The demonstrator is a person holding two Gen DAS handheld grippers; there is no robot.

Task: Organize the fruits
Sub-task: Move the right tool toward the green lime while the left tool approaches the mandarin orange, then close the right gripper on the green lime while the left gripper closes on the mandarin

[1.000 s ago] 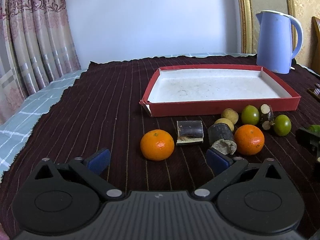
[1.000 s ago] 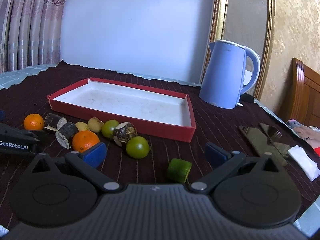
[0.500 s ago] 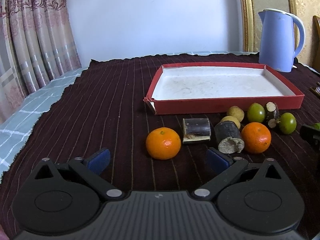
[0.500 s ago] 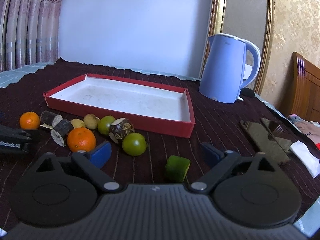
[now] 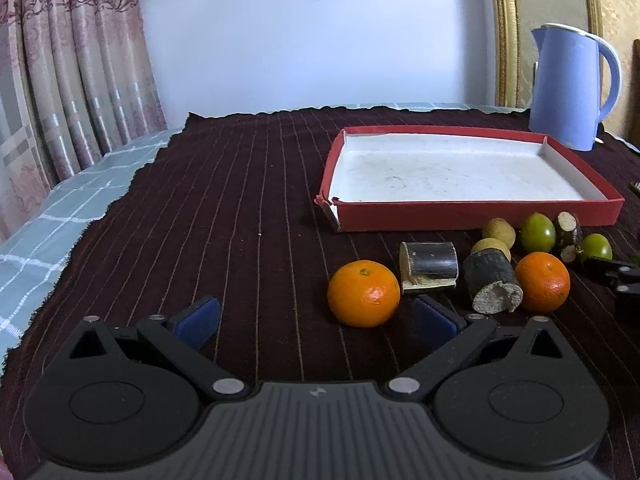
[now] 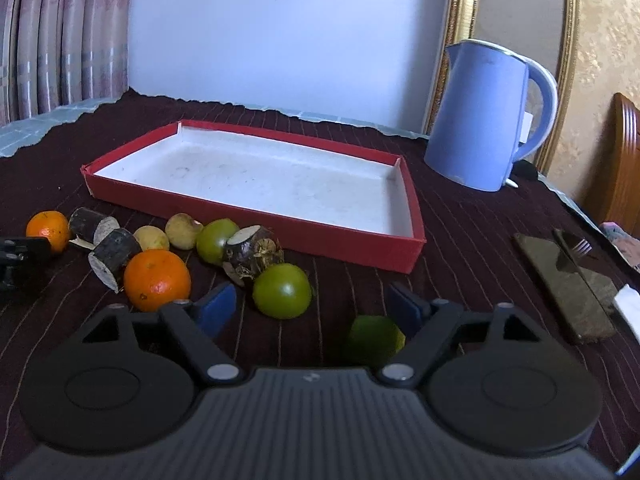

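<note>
My left gripper (image 5: 316, 320) is open and low over the dark cloth, with an orange (image 5: 364, 294) just ahead of its right finger. Beyond it lie two dark cane pieces (image 5: 428, 266), a second orange (image 5: 542, 282), small yellow fruits (image 5: 498, 230) and green fruits (image 5: 538, 232). The jaws of my right gripper (image 6: 312, 307) are closing and touch nothing. A round green fruit (image 6: 282, 290) sits just ahead of its fingertips. A cut green piece (image 6: 374, 338) lies low by the right finger, partly hidden. The red tray (image 6: 256, 220) with a white inside stands behind the fruits.
A blue kettle (image 6: 484, 120) stands at the back right, beyond the tray. A dark phone (image 6: 568, 284), a fork (image 6: 580, 246) and a white tissue (image 6: 630, 304) lie at the right. The cloth's edge and a checked tablecloth (image 5: 60, 216) are at the left, with curtains behind.
My right gripper has moved forward toward the green fruits and its jaws have narrowed. In the left wrist view the fruits have drifted a little to the right; its jaws are unchanged.
</note>
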